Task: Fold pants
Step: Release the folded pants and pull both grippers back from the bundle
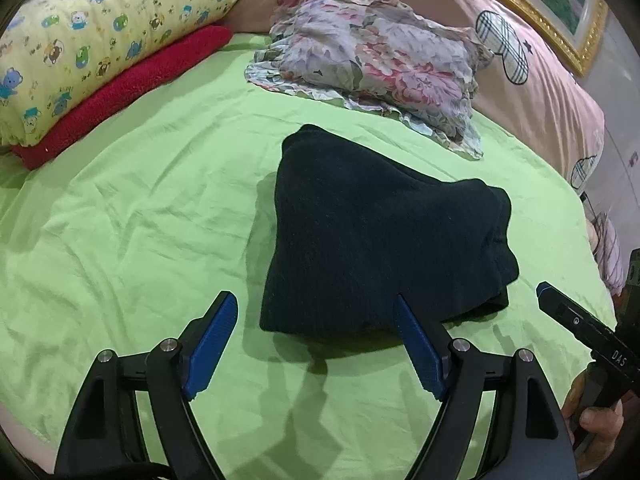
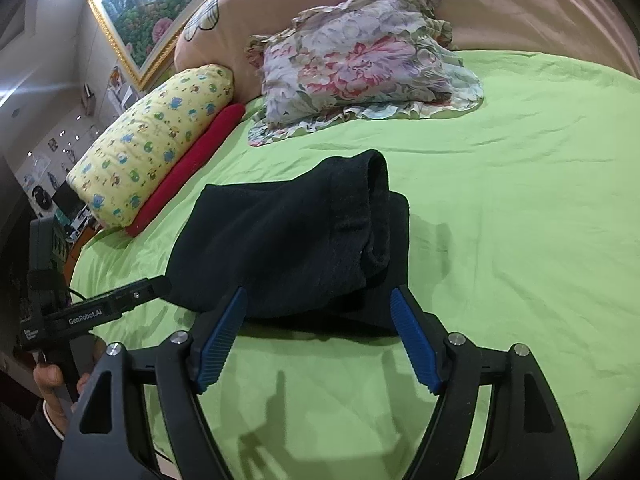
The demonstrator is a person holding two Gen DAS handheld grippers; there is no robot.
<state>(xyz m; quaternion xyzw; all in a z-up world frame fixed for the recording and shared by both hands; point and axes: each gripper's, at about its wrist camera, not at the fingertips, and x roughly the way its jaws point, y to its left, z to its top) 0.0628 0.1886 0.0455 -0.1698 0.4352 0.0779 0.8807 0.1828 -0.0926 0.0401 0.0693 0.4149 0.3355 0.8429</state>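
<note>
The pants (image 1: 380,240) are a dark, thick bundle folded into a compact stack on the green bedsheet (image 1: 140,220). In the right wrist view the pants (image 2: 288,240) show a rolled cuff on top at the right. My left gripper (image 1: 314,300) hovers over the stack's near edge, open, with nothing between its blue pads (image 1: 208,344). My right gripper (image 2: 319,294) is also open just before the near edge and holds nothing. Each gripper's black finger shows in the other's view, beside the stack: the right gripper (image 1: 560,308) and the left gripper (image 2: 132,294). A hand (image 2: 48,384) grips the left handle.
A crumpled floral cloth (image 1: 368,56) lies behind the pants. A yellow cartoon-print pillow (image 1: 100,36) rests on a red towel (image 1: 120,92) at the back left. A pink quilt (image 1: 540,92) runs along the far side, with a gold-framed picture (image 2: 136,12) on the wall above.
</note>
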